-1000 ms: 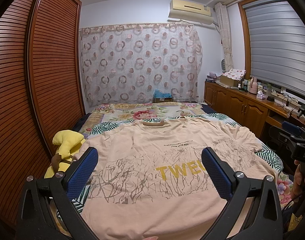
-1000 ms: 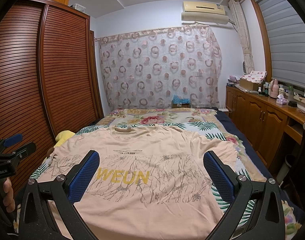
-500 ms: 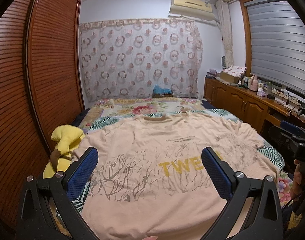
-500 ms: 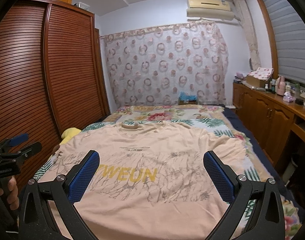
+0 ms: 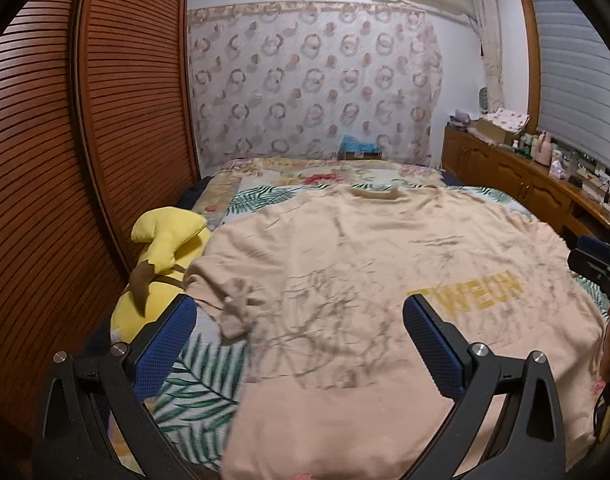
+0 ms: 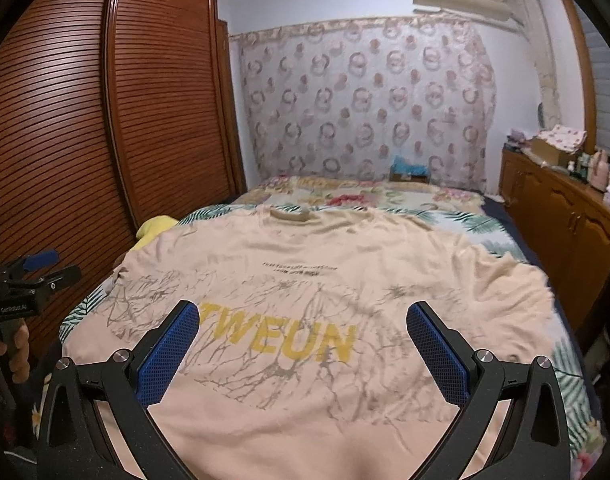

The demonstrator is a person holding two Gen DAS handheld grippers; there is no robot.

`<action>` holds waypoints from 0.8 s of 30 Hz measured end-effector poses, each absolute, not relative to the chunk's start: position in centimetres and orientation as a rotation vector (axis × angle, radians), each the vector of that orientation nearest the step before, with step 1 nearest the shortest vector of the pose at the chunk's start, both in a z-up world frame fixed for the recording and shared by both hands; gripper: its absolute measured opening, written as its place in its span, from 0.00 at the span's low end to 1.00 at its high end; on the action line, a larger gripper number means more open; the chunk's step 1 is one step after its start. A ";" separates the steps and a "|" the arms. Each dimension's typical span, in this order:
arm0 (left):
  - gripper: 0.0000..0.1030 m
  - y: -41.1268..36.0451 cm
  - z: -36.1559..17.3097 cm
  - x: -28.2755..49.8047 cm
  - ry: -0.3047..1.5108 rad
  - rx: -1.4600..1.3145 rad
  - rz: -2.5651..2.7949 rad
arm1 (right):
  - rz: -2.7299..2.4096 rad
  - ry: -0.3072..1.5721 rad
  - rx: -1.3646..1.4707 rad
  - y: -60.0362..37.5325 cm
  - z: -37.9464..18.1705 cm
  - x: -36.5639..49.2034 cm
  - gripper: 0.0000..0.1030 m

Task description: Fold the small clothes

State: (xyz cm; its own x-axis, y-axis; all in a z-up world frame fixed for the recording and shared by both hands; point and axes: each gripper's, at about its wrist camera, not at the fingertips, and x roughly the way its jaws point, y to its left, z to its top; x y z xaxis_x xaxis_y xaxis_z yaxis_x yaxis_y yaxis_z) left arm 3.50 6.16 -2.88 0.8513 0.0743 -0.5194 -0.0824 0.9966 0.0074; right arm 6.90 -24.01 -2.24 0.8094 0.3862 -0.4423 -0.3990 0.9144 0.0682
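Observation:
A peach T-shirt [image 5: 365,280] [image 6: 305,280] with yellow lettering and grey branch print lies spread flat, front up, on the bed, collar at the far end. My left gripper [image 5: 299,332] hovers open above the shirt's left sleeve and lower left body, nothing between its blue pads. Over the lettering on the lower middle of the shirt, my right gripper [image 6: 303,340] also stands open and empty. Each gripper shows at the edge of the other's view, held by a hand [image 6: 13,348].
The bed carries a floral and leaf-print cover [image 5: 193,384]. A yellow plush toy [image 5: 161,248] lies at the bed's left edge against the slatted wooden wardrobe [image 5: 85,140]. A wooden sideboard [image 6: 565,216] with clutter runs along the right. A curtain [image 6: 365,100] hangs behind.
Both cameras have dipped closer to the shirt. The left gripper has swung left, bringing the left sleeve and plush toy into view. Both stay open; the shirt has not moved.

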 end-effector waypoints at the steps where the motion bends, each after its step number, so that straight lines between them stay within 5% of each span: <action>1: 1.00 6.9 -3.1 3.9 0.561 -0.017 0.079 | 0.431 0.473 -0.029 -24.0 -2.2 7.2 1.00; 15: 1.00 13.1 -4.8 8.0 0.671 -0.046 0.085 | 0.524 0.609 -0.078 -23.7 -3.0 11.9 0.99; 24: 0.68 18.0 -7.4 13.2 0.832 -0.222 0.055 | 0.522 0.625 -0.117 -22.3 -2.6 13.8 0.99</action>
